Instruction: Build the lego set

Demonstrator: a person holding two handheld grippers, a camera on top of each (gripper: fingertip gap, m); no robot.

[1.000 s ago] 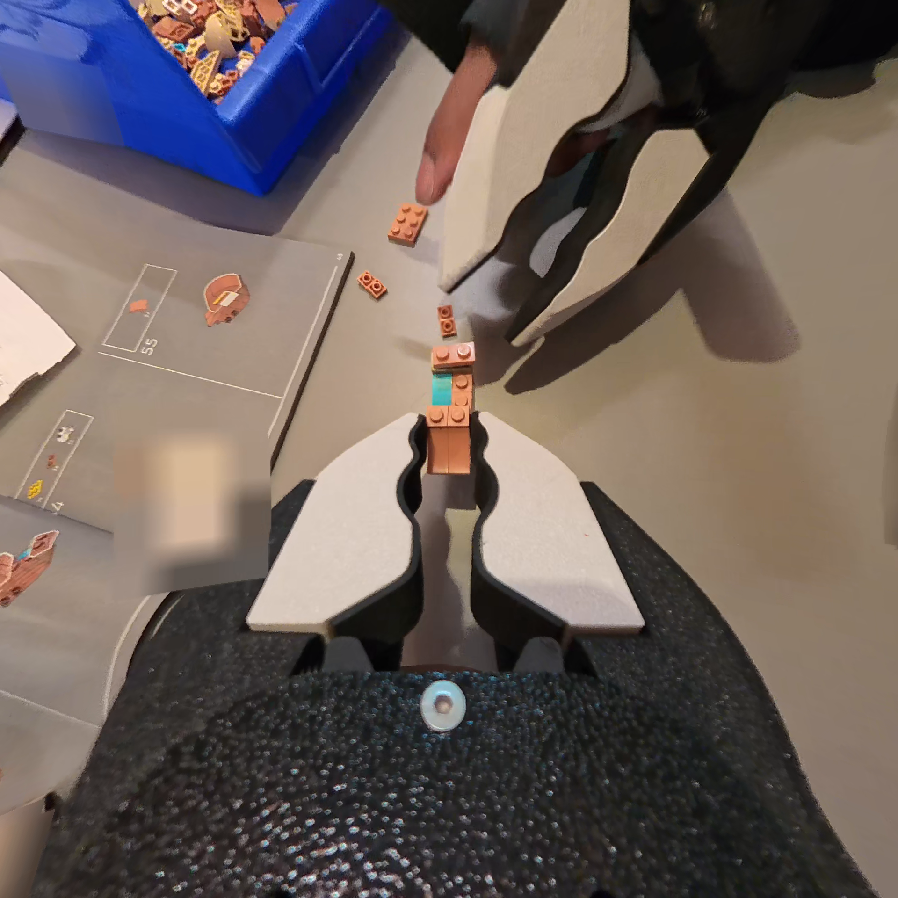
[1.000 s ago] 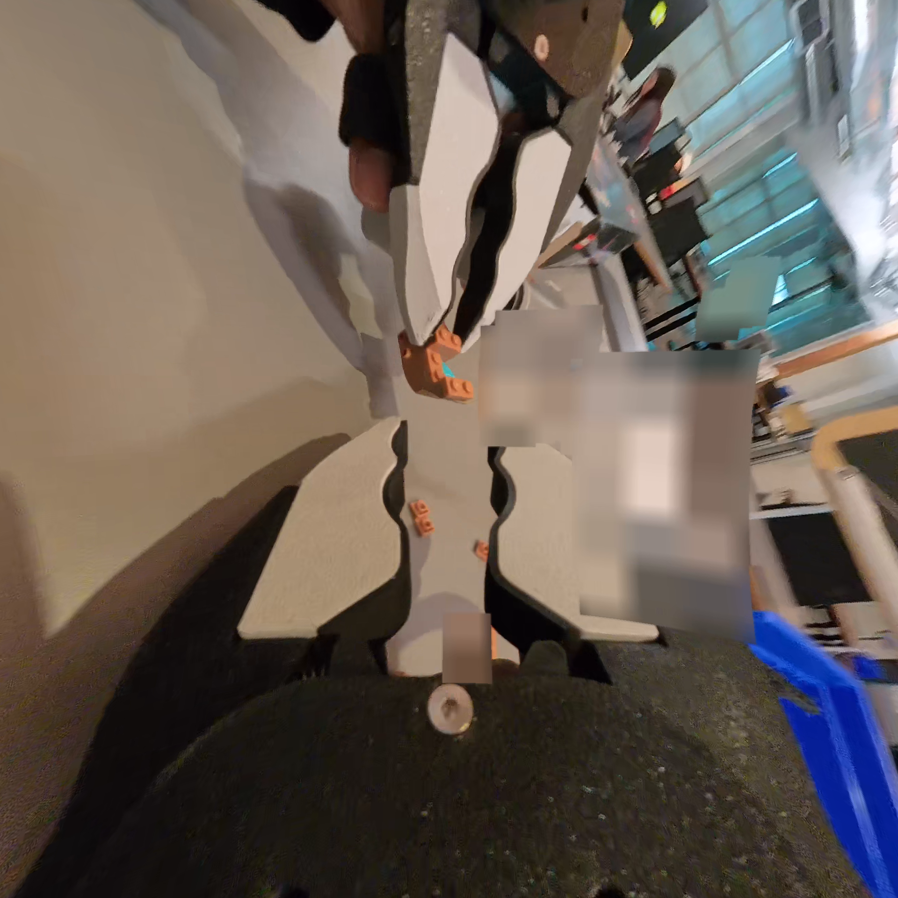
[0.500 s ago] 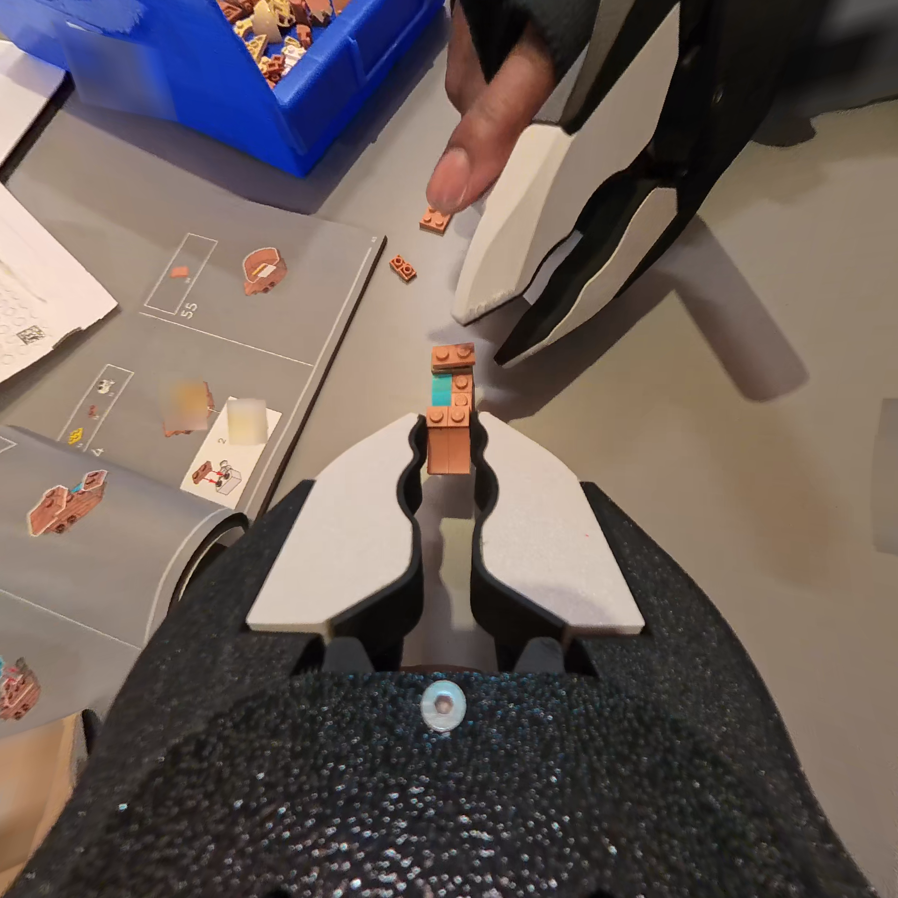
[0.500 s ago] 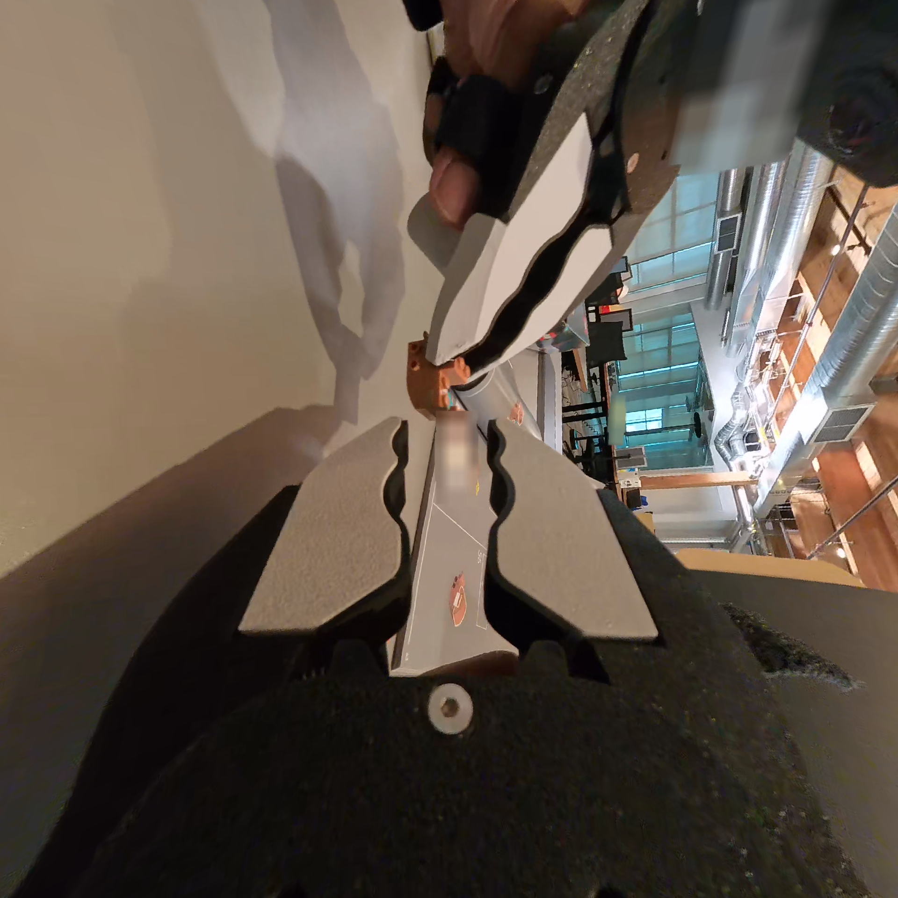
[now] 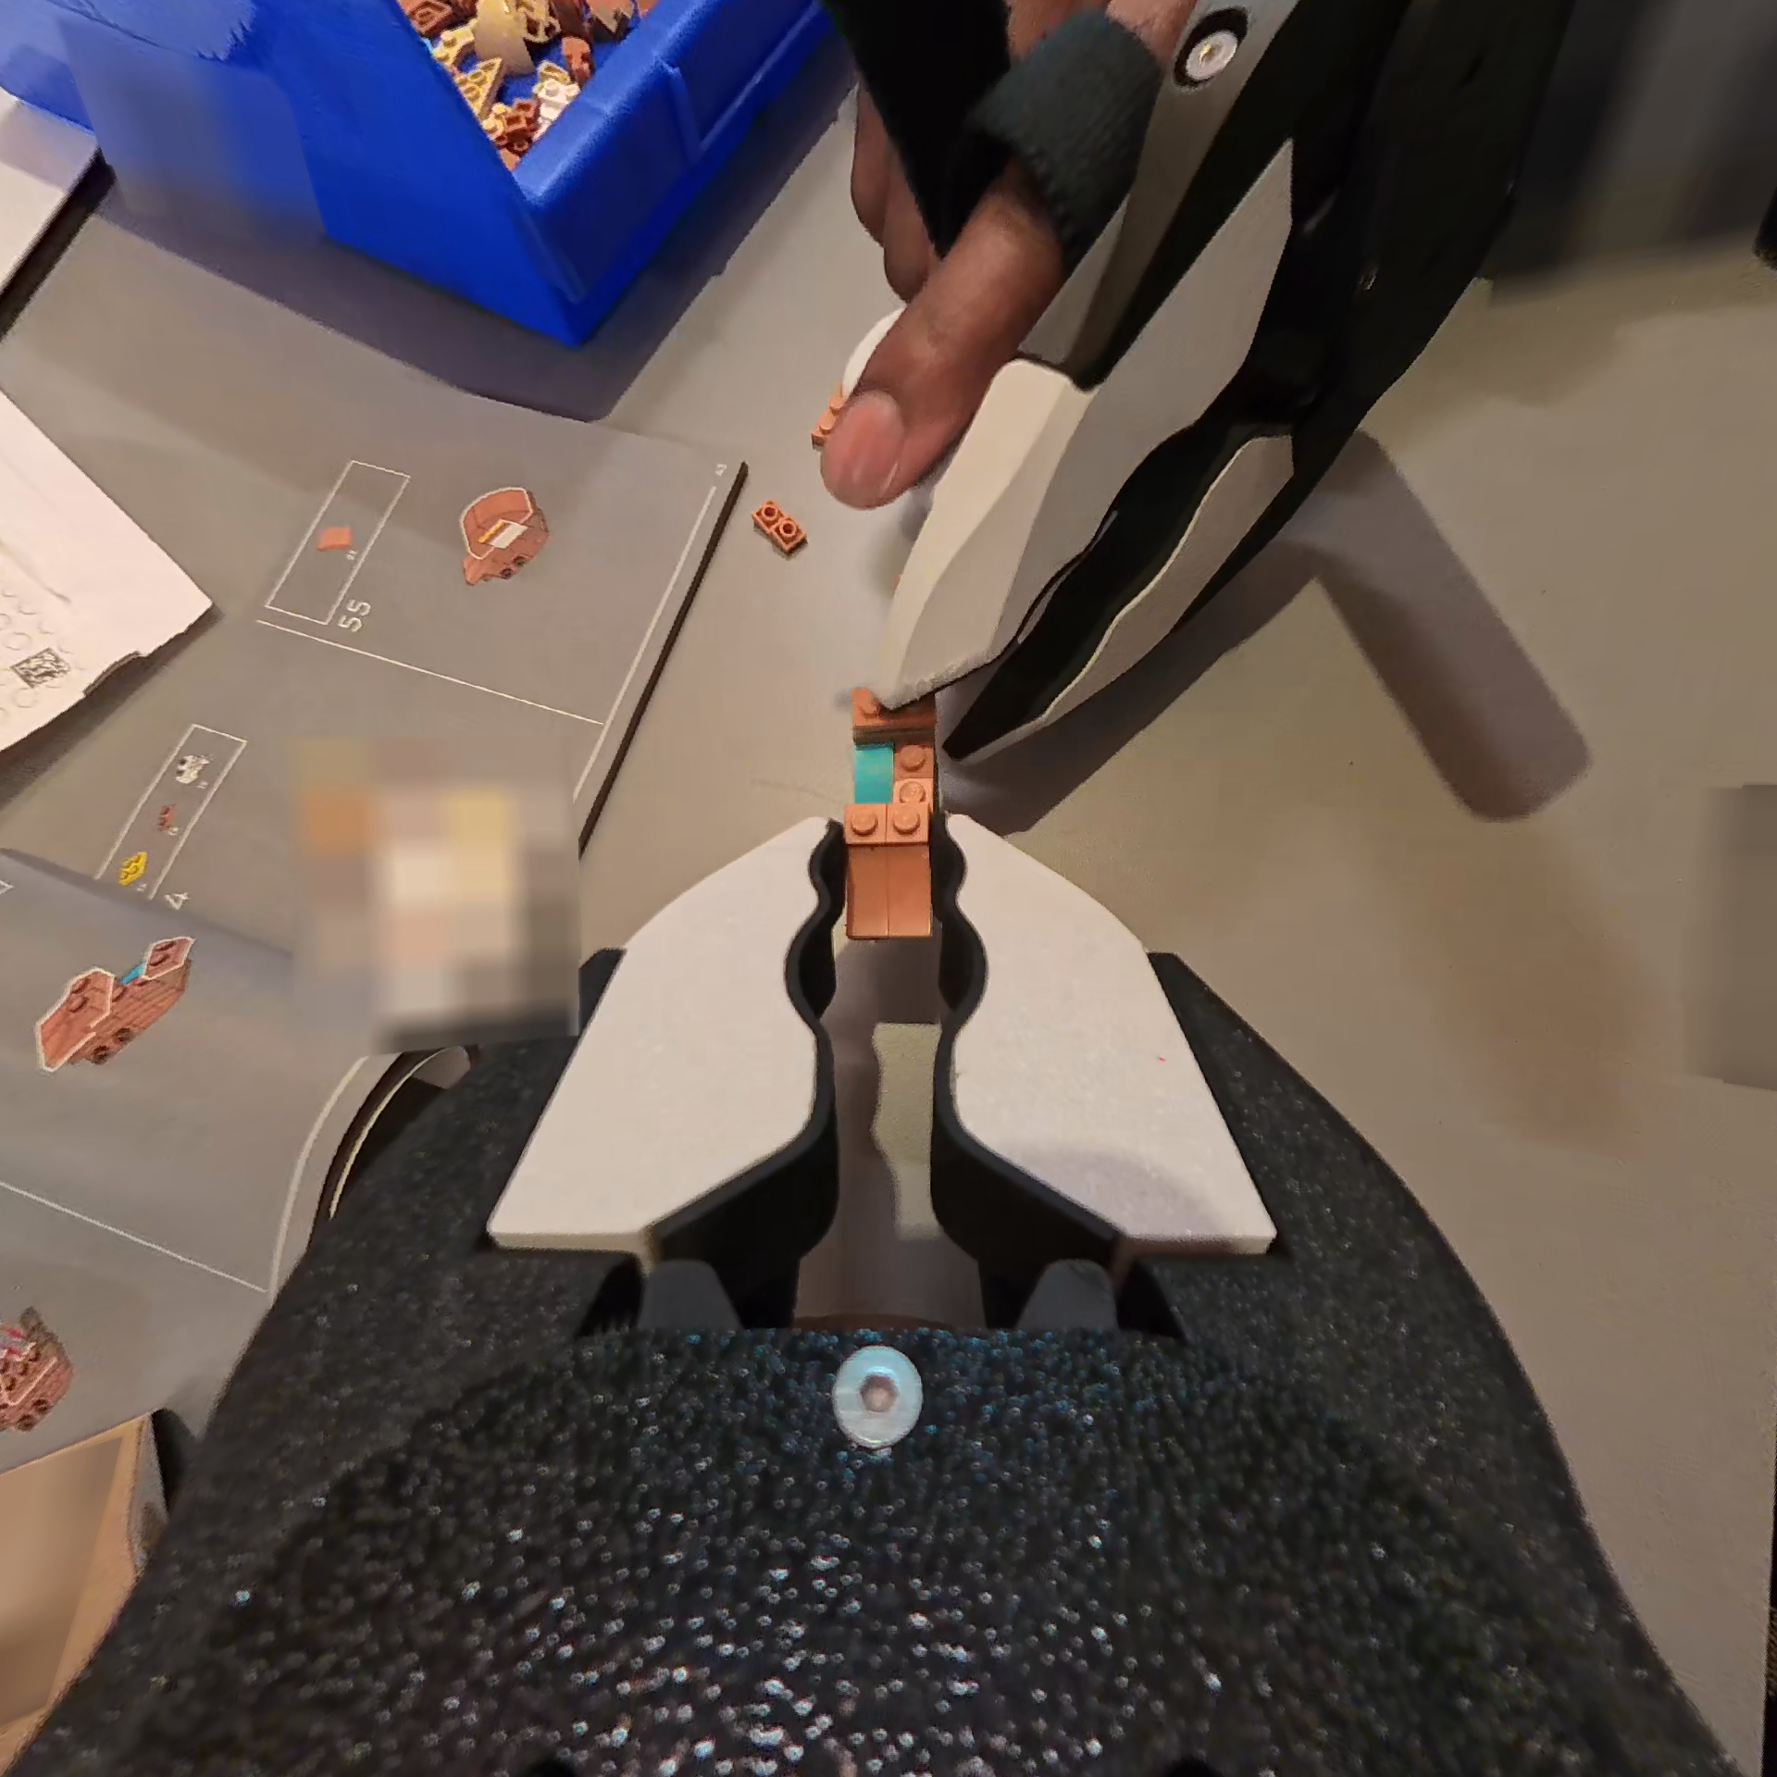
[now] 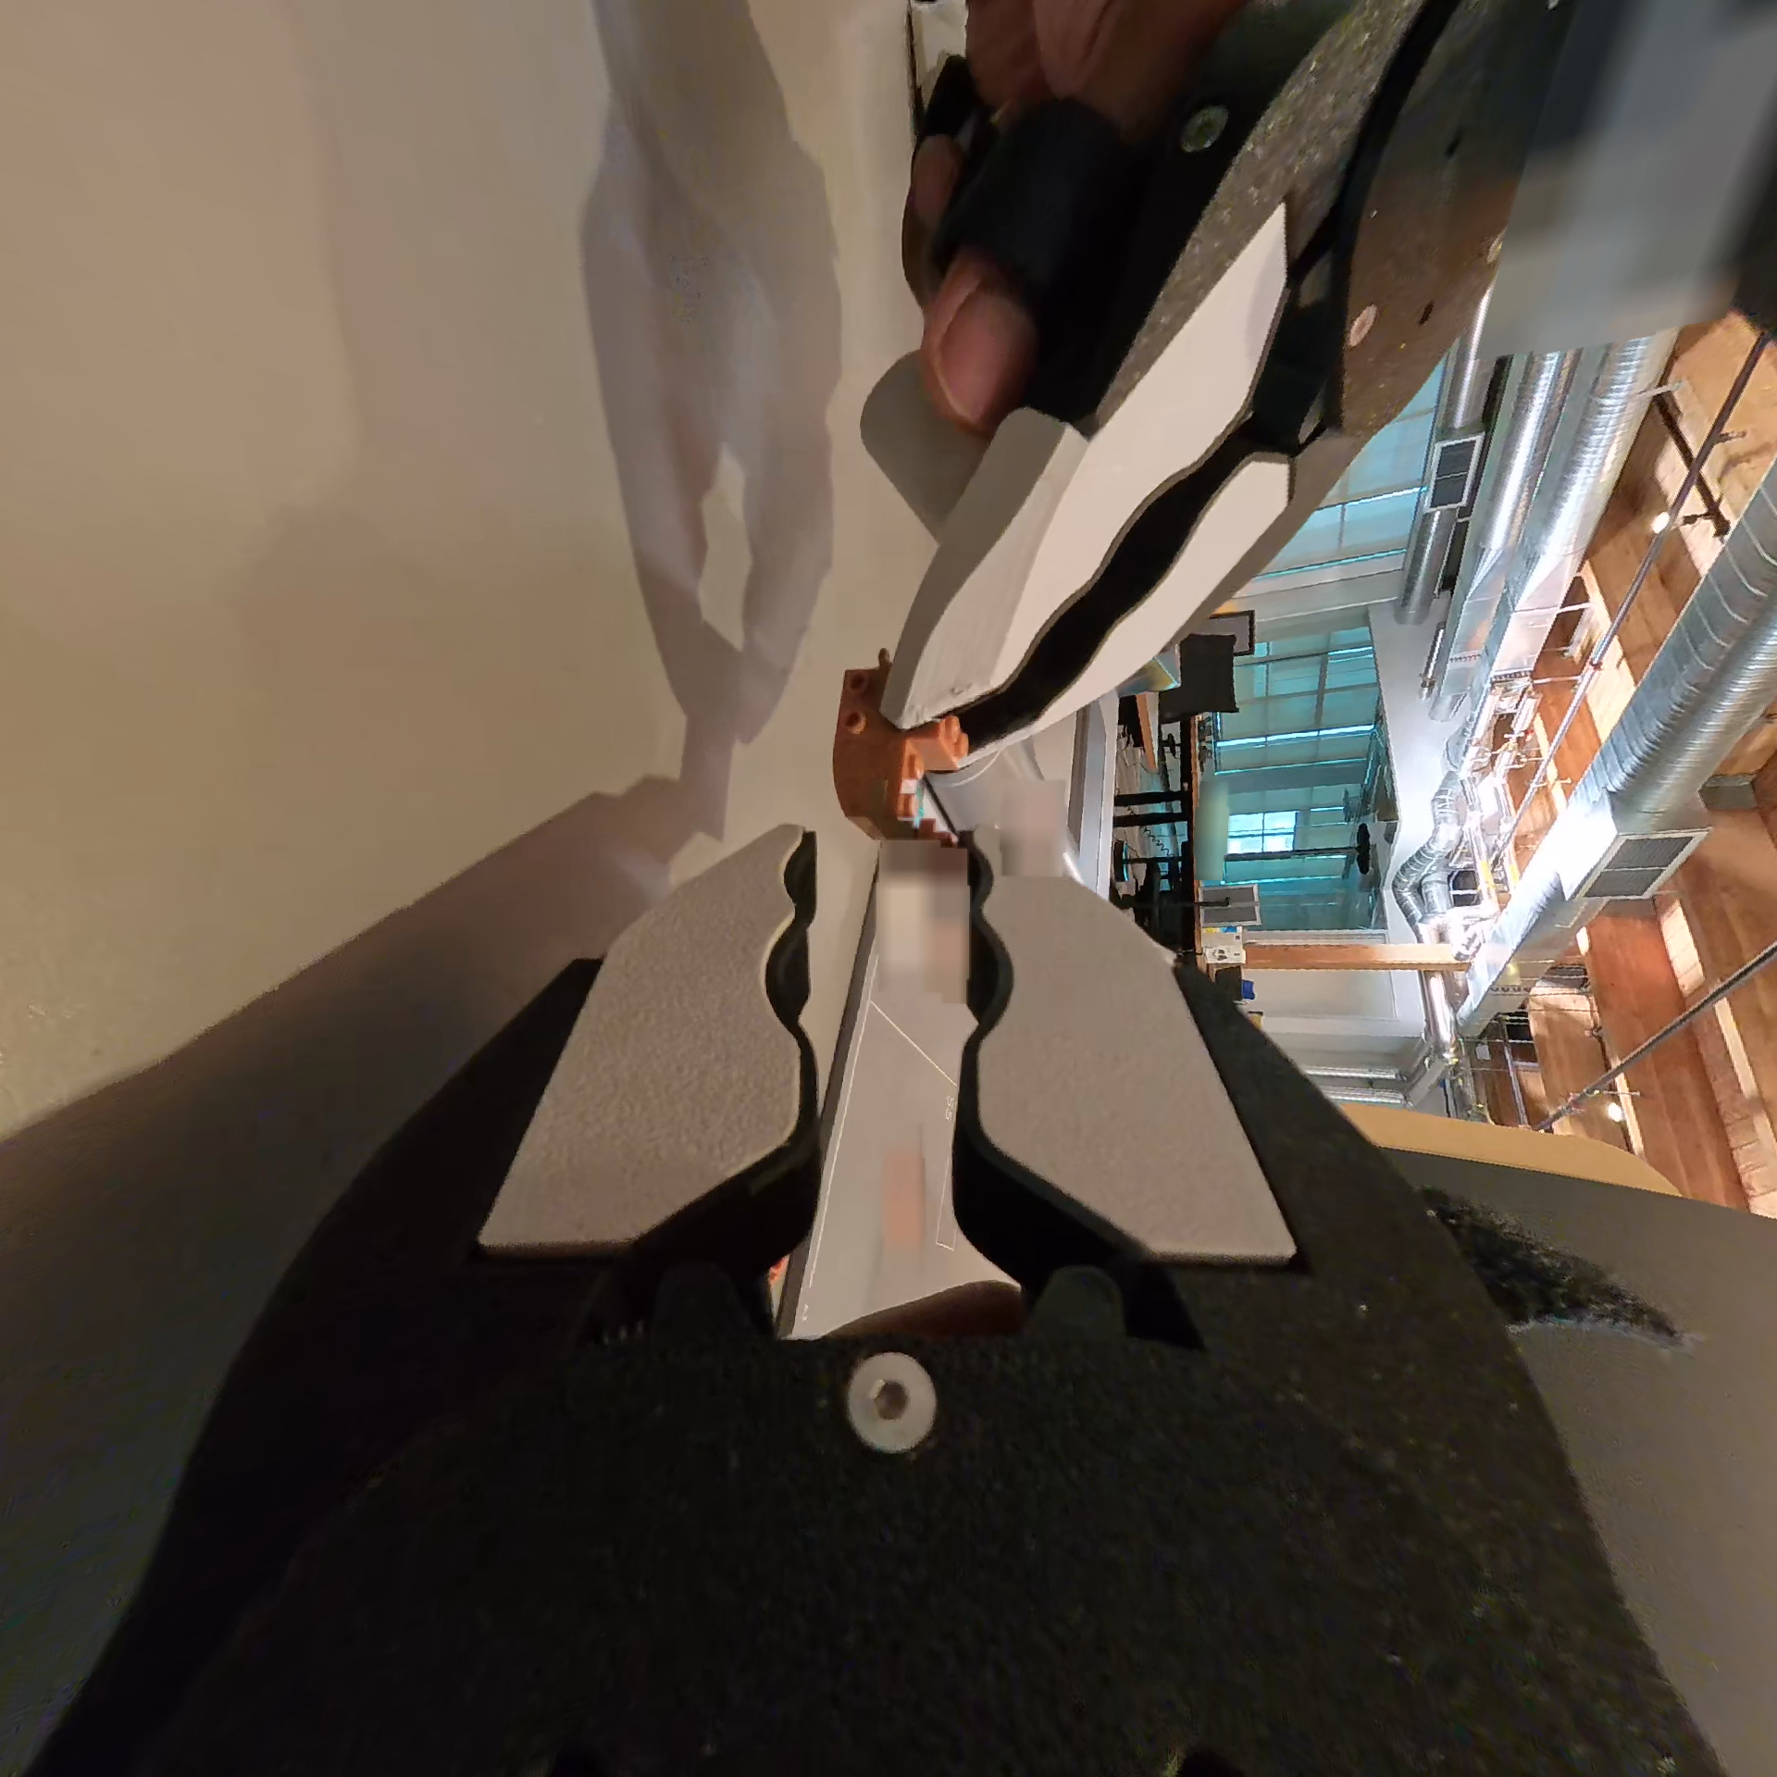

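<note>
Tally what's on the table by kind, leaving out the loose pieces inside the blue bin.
Grey two-finger grippers: 2 (left gripper, right gripper)
Brown-and-teal brick assembly: 1
Loose small brown bricks on the table: 2
Blue plastic bin: 1
Grey instruction booklet: 1
Total: 7

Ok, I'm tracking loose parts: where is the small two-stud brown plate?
In the left wrist view the two-stud brown plate lies on the grey table, just off the instruction booklet corner, left of the right gripper.

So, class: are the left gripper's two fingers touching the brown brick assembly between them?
Touching. The left wrist view shows the left gripper with both fingers pressed against the sides of the brown brick assembly, no gap on either side.
</note>
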